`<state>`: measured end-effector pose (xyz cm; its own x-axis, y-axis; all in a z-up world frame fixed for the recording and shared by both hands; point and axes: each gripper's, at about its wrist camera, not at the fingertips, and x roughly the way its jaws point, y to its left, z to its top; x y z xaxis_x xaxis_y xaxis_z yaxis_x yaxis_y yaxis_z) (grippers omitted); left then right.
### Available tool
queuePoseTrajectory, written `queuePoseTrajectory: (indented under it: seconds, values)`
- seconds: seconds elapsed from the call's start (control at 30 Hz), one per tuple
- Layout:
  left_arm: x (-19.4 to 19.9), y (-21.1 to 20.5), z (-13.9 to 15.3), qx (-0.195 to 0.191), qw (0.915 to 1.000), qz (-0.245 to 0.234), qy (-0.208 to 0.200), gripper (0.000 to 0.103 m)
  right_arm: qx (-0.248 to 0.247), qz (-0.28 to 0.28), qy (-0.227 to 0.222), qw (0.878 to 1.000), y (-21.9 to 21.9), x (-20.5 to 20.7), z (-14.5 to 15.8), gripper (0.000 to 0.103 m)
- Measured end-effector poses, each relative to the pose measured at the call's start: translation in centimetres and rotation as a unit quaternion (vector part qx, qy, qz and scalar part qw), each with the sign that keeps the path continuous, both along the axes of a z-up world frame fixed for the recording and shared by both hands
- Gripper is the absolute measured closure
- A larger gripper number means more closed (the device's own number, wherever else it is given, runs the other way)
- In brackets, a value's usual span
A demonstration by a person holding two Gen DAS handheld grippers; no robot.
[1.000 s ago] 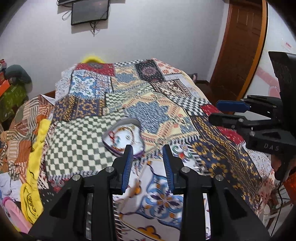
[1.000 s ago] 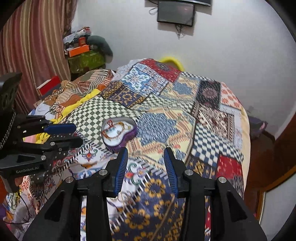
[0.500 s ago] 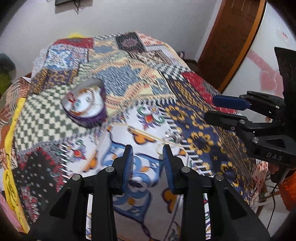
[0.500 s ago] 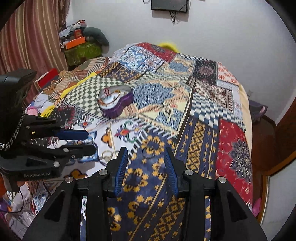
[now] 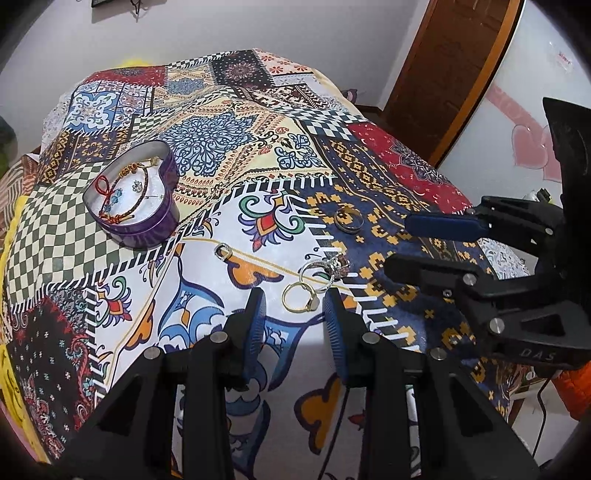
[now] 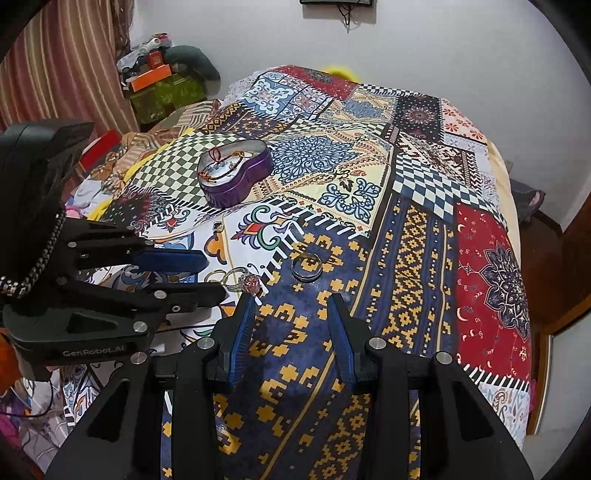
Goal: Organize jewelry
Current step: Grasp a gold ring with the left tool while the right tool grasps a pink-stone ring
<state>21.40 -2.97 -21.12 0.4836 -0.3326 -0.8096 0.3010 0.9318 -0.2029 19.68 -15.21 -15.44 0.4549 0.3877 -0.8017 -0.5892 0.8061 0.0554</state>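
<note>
Both jaws stand part open and empty. The left gripper point(image 5: 294, 314) hovers over the gold ring point(image 5: 300, 297) at frame centre on the bed point(image 5: 229, 122). The ring is light, hard and slippery; pinch across the band, then carry it to the tin point(image 5: 131, 192), upper left.

Place: we take this for a bedroom in a home.
Bed: we see a wide bed under a patchwork-print cotton bedspread point(image 6: 417, 229) in blue, red, yellow and white, filling most of both views.
Walls: plain white plaster wall point(image 6: 424, 40), with a dark flat screen point(image 6: 338, 2) mounted high and cables hanging below it.
Door: a brown wooden door with a lighter wooden frame point(image 5: 454, 62) stands past the bed's far corner.
Window side: a striped brown-and-cream curtain point(image 6: 62, 70) hangs on the left.
Clutter: we note a green patterned box point(image 6: 166, 96) stacked with household odds and ends beside the bed.
Decoration: pink heart stickers point(image 5: 532, 144) on a white panel near the door.
</note>
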Motion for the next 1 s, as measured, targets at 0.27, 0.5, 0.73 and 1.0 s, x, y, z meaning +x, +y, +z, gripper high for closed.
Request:
queuePoseTrajectory:
  seconds: [0.27,0.5,0.73,1.0]
  values:
    - [0.1,0.5,-0.4,-0.011,0.9999,0.002,-0.013,0.083,0.006,0.013,0.01,1.0,1.0,0.1,-0.5,0.066]
    - [-0.7,1.4,0.0,-0.01,0.9996,0.014,-0.023,0.083,0.003,0.043,0.019,0.999,2.9,0.3,-1.0,0.066]
    - [-1.4,3.3,0.5,-0.012,0.9988,0.038,-0.029,0.083,-0.006,0.048,0.023,0.999,4.2,1.2,-1.8,0.068]
    - [-2.0,3.9,0.7,-0.016,0.9981,0.047,-0.036,0.083,-0.036,0.066,-0.003,0.997,5.1,0.2,-1.8,0.088]
